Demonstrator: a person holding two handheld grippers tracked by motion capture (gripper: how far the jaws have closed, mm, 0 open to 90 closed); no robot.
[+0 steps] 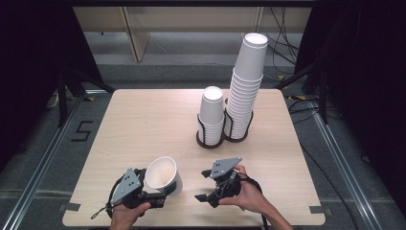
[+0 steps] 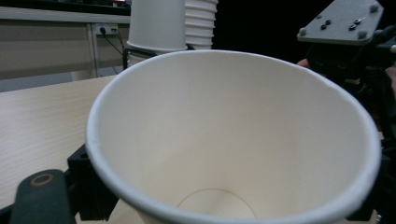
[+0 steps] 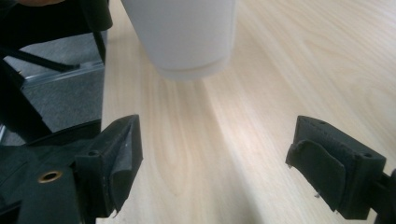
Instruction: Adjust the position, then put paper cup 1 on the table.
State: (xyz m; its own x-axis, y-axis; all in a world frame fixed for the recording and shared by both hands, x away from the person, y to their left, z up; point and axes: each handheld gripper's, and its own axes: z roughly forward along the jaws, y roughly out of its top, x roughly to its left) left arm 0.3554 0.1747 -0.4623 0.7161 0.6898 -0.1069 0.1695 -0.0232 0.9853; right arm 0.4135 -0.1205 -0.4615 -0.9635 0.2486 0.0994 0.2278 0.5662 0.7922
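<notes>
At the table's near edge your left gripper (image 1: 160,191) is pinching a light, crushable paper cup (image 1: 165,176) by its wall near the rim, so keep the squeeze gentle; your right gripper (image 1: 205,186) is gaping empty

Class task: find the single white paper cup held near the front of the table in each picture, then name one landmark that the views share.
High view: the single white paper cup lies tilted at lower left, gripped by the left tool.
Left gripper view: its open mouth faces the camera.
Right gripper view: its base is at top centre.
Shared landmark: the light wooden table.
</notes>
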